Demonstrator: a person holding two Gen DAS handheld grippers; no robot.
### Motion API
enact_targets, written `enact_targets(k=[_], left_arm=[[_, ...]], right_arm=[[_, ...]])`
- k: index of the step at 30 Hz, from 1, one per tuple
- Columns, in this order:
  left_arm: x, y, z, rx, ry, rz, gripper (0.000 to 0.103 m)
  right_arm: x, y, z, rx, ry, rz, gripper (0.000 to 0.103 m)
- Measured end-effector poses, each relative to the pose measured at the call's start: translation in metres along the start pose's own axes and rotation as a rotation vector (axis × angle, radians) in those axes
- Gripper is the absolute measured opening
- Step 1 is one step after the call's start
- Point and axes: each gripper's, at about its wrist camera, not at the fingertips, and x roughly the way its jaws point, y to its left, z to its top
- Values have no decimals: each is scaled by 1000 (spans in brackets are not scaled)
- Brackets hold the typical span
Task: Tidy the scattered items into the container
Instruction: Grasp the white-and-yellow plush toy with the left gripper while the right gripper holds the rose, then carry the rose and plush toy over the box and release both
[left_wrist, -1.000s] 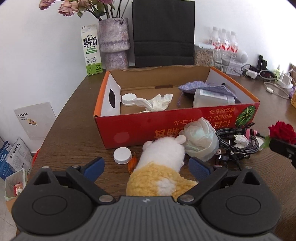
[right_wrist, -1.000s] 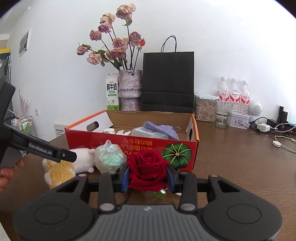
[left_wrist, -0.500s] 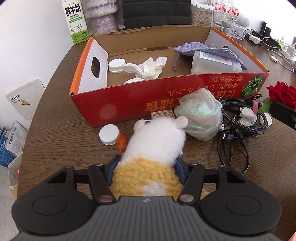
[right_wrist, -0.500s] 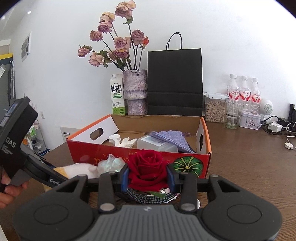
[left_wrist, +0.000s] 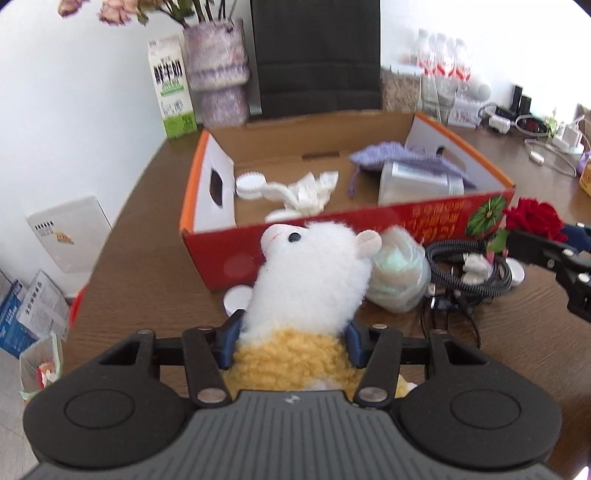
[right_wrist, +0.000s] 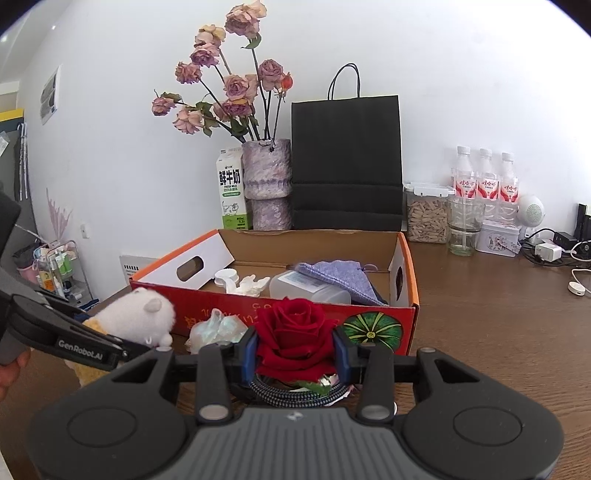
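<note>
The left gripper (left_wrist: 291, 341) has just closed on the plush sheep (left_wrist: 314, 273), now lifted off the table beside the box's (left_wrist: 369, 236) near wall; the right gripper (right_wrist: 293, 350) clamps the red rose (right_wrist: 291, 332); both can go in.

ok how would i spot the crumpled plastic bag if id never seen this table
Find the red cardboard box with the green pumpkin print, open on the wooden table. Against its near outer wall lies the crumpled plastic bag, between the white and yellow plush toy and a coil of black braided cable. It is the only translucent, pale greenish bundle there.
</note>
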Motion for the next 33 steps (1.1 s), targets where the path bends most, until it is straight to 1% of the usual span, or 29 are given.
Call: enact_targets(k=[2, 6, 8, 13, 17, 20, 24, 29, 33], left_arm=[[-7, -3, 3, 17, -45, 24, 54], [-17, -2, 11, 7, -100, 8, 53], [-23, -1, 15, -9, -140, 6, 53], [-32, 8, 30, -100, -235, -25, 53], [-31, 13, 42, -186, -310, -48, 53], [-26, 19, 51, -250, -368, -45, 53], [-16, 20, 68, -297, -421, -24, 54], [6, 15, 91, -306, -475, 24, 54], [36, 14, 103, -299, -486, 48, 54]], right_arm=[[0, 0, 3, -3, -6, 0, 39], [2, 1, 11, -14, -25, 0, 39], [2, 3, 17, -22, -38, -1, 39], [6, 7, 37, -44, -77, -1, 39], [14, 13, 55, -53, -103, 1, 39], [24, 18, 68, -51, -117, 7, 39], [46, 23, 85, -43, -126, 6, 39], [82, 24, 103, -38, -138, -41, 39], [110, 17, 112, -29, -142, -76, 39]])
